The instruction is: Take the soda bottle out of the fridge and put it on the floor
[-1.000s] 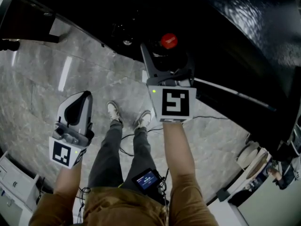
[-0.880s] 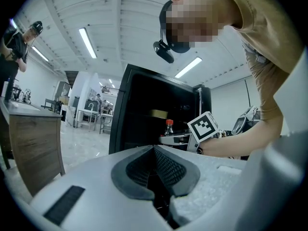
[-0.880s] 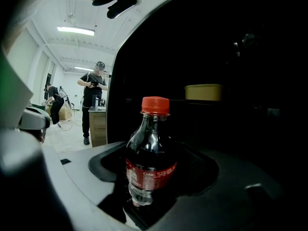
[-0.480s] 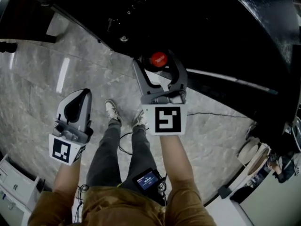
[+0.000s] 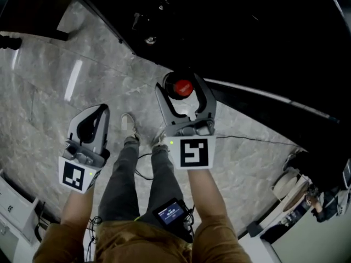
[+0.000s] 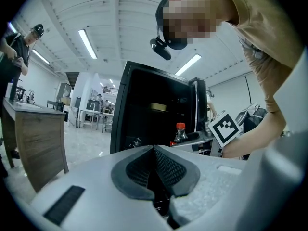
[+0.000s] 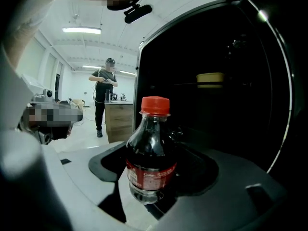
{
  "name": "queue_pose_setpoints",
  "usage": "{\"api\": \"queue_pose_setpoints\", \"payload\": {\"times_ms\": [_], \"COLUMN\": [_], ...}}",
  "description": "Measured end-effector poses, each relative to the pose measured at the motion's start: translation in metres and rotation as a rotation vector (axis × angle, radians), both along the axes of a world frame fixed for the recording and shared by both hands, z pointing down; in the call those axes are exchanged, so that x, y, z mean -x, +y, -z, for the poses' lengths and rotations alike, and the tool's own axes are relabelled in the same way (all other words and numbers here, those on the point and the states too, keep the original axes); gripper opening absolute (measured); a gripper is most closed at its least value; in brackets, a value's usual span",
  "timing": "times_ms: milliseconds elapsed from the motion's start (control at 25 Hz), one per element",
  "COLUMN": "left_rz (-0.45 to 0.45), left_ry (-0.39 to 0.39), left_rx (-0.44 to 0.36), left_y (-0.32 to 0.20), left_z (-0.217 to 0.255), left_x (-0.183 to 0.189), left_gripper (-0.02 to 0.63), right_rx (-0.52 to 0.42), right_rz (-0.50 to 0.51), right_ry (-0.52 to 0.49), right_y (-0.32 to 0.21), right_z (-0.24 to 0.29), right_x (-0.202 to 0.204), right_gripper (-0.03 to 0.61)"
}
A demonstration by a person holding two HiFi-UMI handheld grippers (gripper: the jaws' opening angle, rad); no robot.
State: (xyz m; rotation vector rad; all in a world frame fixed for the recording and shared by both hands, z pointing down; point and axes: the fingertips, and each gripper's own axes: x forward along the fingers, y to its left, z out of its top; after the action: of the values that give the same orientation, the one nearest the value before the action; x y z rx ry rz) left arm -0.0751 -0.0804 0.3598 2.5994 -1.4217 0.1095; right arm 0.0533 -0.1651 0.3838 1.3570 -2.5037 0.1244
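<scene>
pale grey moulded left gripper (image 5: pixel 100 110) and right gripper (image 5: pixel 181 87), black ribbed pads (image 6: pixel 167 167), white marker cubes (image 5: pixel 193 153) with black squares and a green light, mustard sleeves (image 5: pixel 219 240), dark grey trousers (image 5: pixel 118 179), pale shoes (image 5: pixel 128 126), small lit screen (image 5: pixel 171 212) at waist, black cables (image 5: pixel 96 222)

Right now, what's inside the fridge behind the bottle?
One pale yellow item shows inside the fridge. The rest is too dark, and the bottle hides the lower part.
</scene>
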Motion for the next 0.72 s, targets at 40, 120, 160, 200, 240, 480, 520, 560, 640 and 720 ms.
{"api": "queue_pose_setpoints", "payload": {"times_ms": [40,120,160,200,240,480,520,560,640,720], "left_rz": [0.001,0.002,0.004,0.009,0.015,0.046,0.049,0.05,0.051,0.049], "left_ry": [-0.005,-0.01,-0.009,-0.009,-0.01,-0.026,-0.027,-0.028,-0.031,-0.033], "left_rx": [0.0,-0.005,-0.003,0.003,0.012,0.029,0.028,0.026,0.017,0.012], "left_y": [0.005,0.013,0.017,0.021,0.025,0.03,0.03,0.03,0.028,0.026], "left_z": [-0.004,-0.014,-0.021,-0.03,-0.039,-0.1,-0.109,-0.118,-0.133,-0.148], "left_x": [0.0,0.001,0.001,0.001,0.003,0.009,0.009,0.008,0.005,0.002], "left_gripper": [0.002,0.002,0.002,0.002,0.002,0.002,0.002,0.002,0.002,0.002], "right_rx": [0.011,0.033,0.041,0.049,0.06,0.105,0.106,0.107,0.106,0.098], "right_rz": [0.011,0.03,0.043,0.065,0.097,0.187,0.192,0.196,0.203,0.218], "right_ry": [-0.004,-0.012,-0.012,-0.002,0.024,0.09,0.093,0.095,0.098,0.105], "right_y": [0.006,0.015,0.019,0.024,0.03,0.049,0.05,0.051,0.052,0.051], "right_z": [-0.007,-0.022,-0.031,-0.041,-0.053,-0.119,-0.127,-0.135,-0.151,-0.167], "right_x": [0.004,0.011,0.015,0.018,0.021,0.029,0.029,0.028,0.027,0.027], "right_gripper": [0.304,0.304,0.304,0.304,0.304,0.304,0.304,0.304,0.304,0.304]}}
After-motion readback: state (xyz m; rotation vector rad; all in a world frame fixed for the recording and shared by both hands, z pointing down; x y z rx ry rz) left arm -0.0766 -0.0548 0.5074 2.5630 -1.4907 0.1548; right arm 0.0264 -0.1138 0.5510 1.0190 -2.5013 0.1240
